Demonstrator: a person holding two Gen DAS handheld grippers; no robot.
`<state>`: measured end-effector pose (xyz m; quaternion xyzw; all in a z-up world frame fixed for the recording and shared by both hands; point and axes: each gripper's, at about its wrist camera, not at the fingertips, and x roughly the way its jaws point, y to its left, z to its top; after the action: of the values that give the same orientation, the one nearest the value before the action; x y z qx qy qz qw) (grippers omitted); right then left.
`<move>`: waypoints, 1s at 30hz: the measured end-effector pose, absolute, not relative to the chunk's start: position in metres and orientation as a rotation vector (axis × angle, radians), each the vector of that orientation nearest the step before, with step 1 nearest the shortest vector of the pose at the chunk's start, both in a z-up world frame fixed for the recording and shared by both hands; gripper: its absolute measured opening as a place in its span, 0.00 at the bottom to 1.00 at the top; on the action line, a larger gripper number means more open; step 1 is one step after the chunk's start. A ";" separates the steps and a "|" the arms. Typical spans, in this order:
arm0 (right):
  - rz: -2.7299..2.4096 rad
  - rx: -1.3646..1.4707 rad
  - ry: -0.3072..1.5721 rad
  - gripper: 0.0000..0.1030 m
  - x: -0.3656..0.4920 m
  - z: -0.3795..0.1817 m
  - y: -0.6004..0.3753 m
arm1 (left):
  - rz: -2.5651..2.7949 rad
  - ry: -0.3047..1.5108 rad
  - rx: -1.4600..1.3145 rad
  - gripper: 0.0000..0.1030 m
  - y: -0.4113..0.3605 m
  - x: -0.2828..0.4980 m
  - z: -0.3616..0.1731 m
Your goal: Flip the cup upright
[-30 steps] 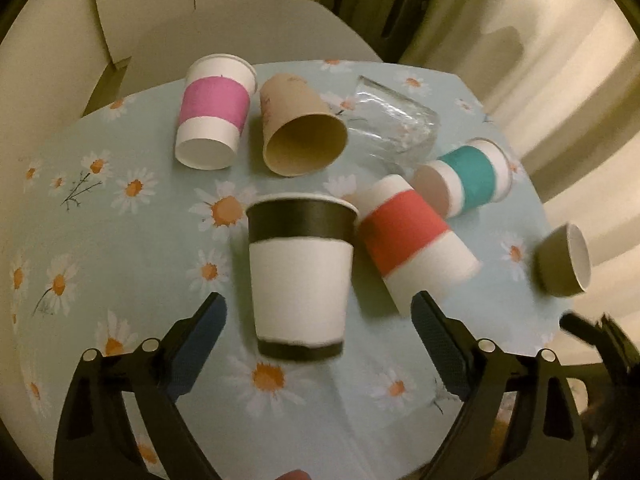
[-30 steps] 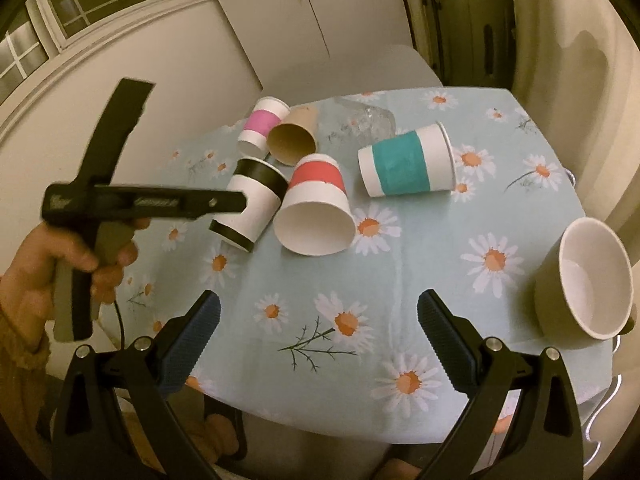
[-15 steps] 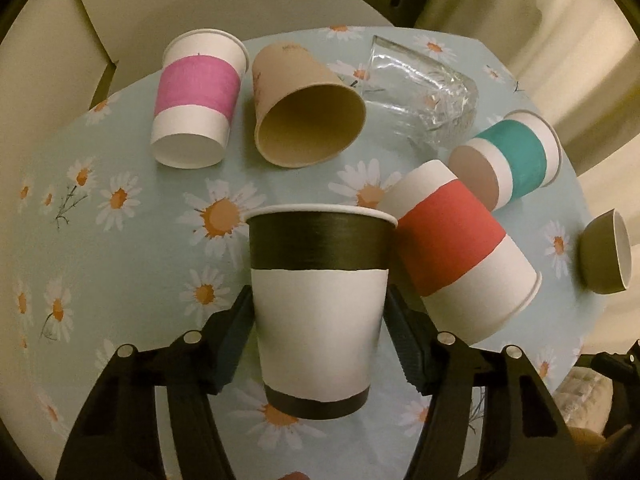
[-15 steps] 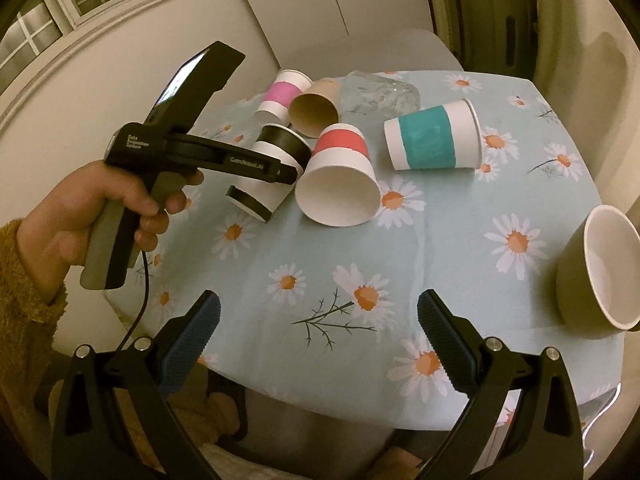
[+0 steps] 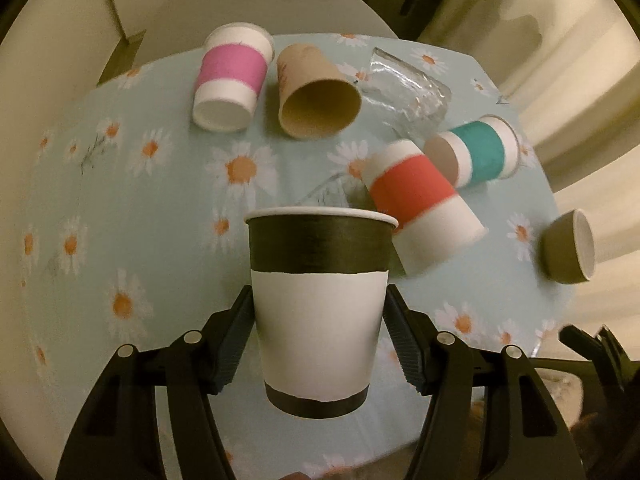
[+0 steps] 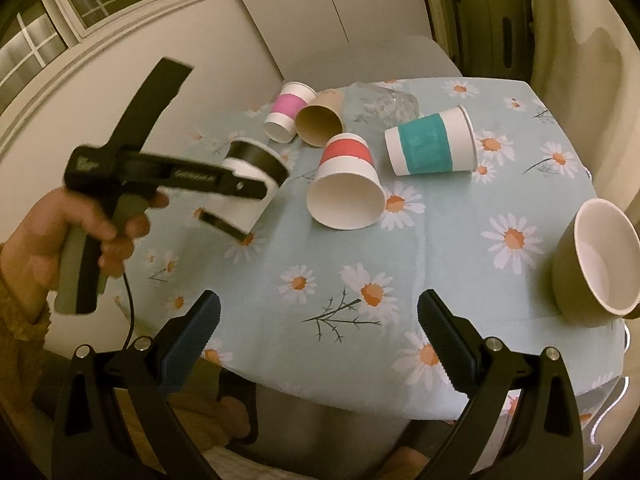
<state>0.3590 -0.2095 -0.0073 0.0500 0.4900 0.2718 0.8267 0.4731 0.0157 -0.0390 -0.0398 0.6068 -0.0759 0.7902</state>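
Note:
My left gripper [image 5: 320, 344] is shut on a white paper cup with black bands [image 5: 320, 312]. It holds the cup by its white middle, lifted off the table and tilted. In the right wrist view the same cup [image 6: 250, 190] hangs in the left gripper [image 6: 244, 192] above the table's left side, its mouth turned up and away. My right gripper [image 6: 318, 344] is open and empty over the near table edge.
On the daisy tablecloth [image 6: 420, 264] several cups lie on their sides: pink-banded [image 5: 230, 76], plain brown [image 5: 316, 98], red-banded [image 5: 420, 204], teal-banded [image 5: 476, 152]. A clear glass [image 5: 408, 86] lies at the back. A beige mug [image 6: 600, 256] lies at the right edge.
My left gripper closed around the black-banded cup and lifted it off the table, tilting it toward upright. The right gripper stayed open and pulled back a little.

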 end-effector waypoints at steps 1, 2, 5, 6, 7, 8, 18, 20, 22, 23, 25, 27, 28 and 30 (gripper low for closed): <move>0.570 0.116 1.036 0.95 0.357 -0.006 -0.212 | -0.159 1.310 -0.095 0.60 0.017 0.466 -0.038; 0.569 0.124 1.034 0.95 0.356 -0.005 -0.213 | -0.155 1.313 -0.103 0.60 0.018 0.462 -0.037; 0.567 0.135 1.033 0.95 0.353 -0.004 -0.216 | -0.151 1.327 -0.161 0.60 0.021 0.439 -0.040; 0.565 0.139 1.032 0.95 0.352 -0.003 -0.217 | -0.149 1.335 -0.187 0.60 0.023 0.430 -0.042; 0.565 0.142 1.032 0.95 0.351 -0.003 -0.218 | -0.146 1.338 -0.197 0.60 0.024 0.425 -0.044; 0.563 0.141 1.031 0.95 0.350 -0.003 -0.219 | -0.143 1.340 -0.207 0.60 0.025 0.419 -0.045; 0.534 0.165 1.026 0.95 0.349 -0.004 -0.227 | -0.089 1.366 -0.373 0.60 0.031 0.374 -0.066; 0.530 0.164 1.032 0.95 0.349 -0.006 -0.228 | -0.085 1.367 -0.385 0.61 0.031 0.374 -0.070; 0.527 0.161 1.034 0.95 0.350 -0.006 -0.228 | -0.083 1.358 -0.389 0.61 0.031 0.373 -0.071; 0.524 0.160 1.037 0.95 0.350 -0.007 -0.228 | -0.072 1.346 -0.385 0.61 0.031 0.373 -0.071; 0.523 0.158 1.042 0.95 0.352 -0.008 -0.227 | -0.072 1.339 -0.385 0.61 0.030 0.374 -0.072; 0.517 0.163 1.035 0.95 0.351 -0.007 -0.227 | -0.058 1.344 -0.376 0.61 0.032 0.376 -0.073; 0.513 0.167 1.028 0.95 0.351 -0.006 -0.228 | -0.055 1.346 -0.374 0.61 0.033 0.377 -0.073; 0.516 0.166 1.025 0.95 0.352 -0.005 -0.229 | -0.058 1.347 -0.382 0.64 0.034 0.379 -0.073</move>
<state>0.3517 -0.2288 -0.0050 0.0784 0.4841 0.2436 0.8368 0.3787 0.0345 -0.0728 -0.1758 0.6196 -0.0268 0.7645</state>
